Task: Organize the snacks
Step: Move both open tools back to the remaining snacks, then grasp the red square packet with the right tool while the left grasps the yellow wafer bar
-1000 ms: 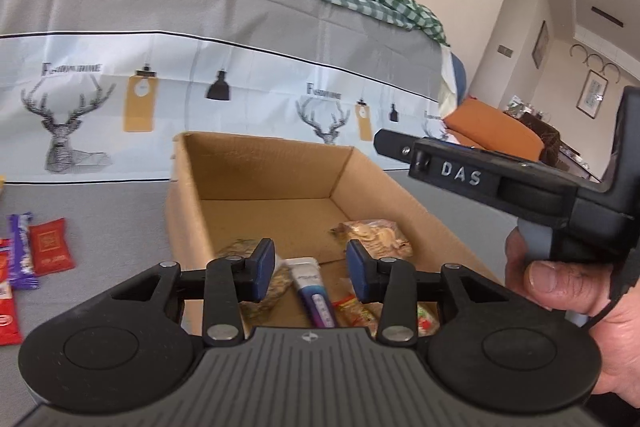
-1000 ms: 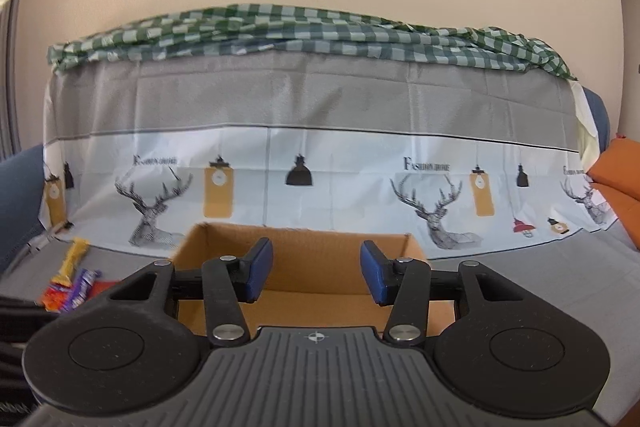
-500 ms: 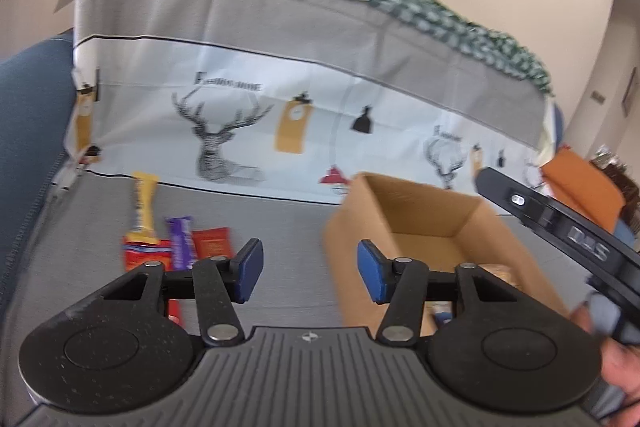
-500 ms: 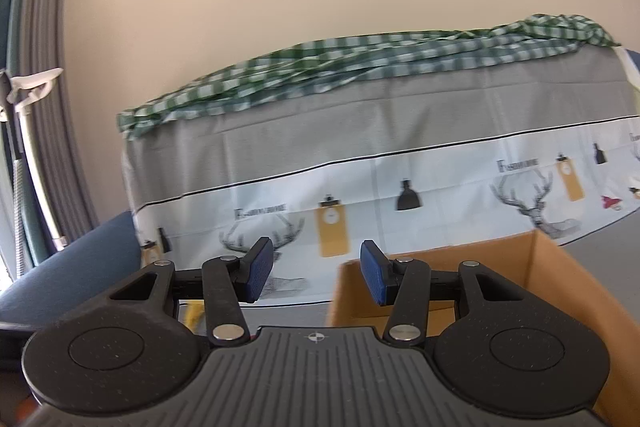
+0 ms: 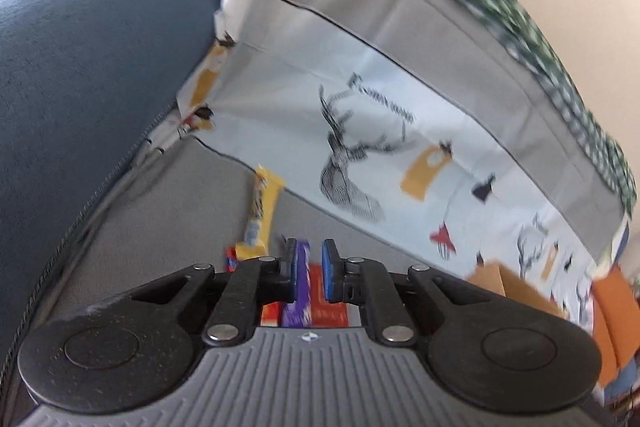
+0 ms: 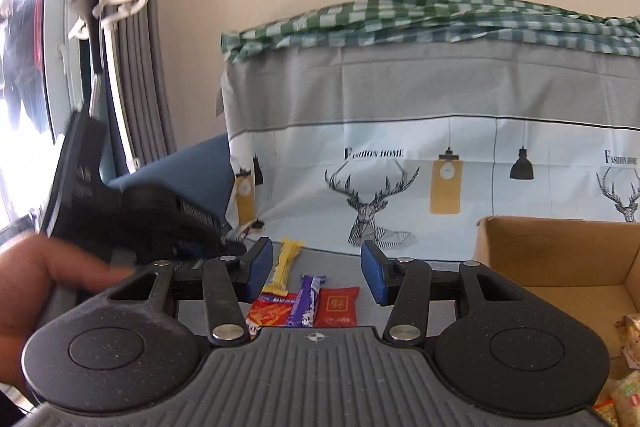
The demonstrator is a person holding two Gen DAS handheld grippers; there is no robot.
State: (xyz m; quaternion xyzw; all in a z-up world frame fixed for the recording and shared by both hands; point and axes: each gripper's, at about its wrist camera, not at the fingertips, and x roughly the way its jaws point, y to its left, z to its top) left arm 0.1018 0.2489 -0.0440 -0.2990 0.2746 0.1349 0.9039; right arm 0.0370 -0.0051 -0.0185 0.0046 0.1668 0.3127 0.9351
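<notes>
The left tool (image 5: pixel 309 269) hangs over the row of snacks on the grey cover of the sofa seat (image 5: pixel 168 211), tipped to one side. Its jaws have just been closing and now stand drawn in to a narrow slot with nothing pinched between the blue pads (image 5: pixel 329 269) — the purple snack bar (image 5: pixel 297 301) shows through the gap, but it lies on the cover below them. The picture is blurred, so whether the pads reach the bar cannot be told.

Seen from the right wrist, the snacks lie together: a yellow bar (image 6: pixel 285 267) farthest back, then an orange-red packet (image 6: pixel 272 311), the purple bar and a red packet (image 6: pixel 338 307) side by side. The right tool (image 6: pixel 316 275) hovers nearer the viewer with its jaws apart and empty. At left in that view a hand (image 6: pixel 36 291) holds the left tool's body low over the seat.

The cardboard box (image 6: pixel 552 247) stands to the right of the row, open at the top — a few wrapped snacks lie at its bottom corner. Behind everything a deer-print cloth (image 6: pixel 400 187) drapes the backrest.
</notes>
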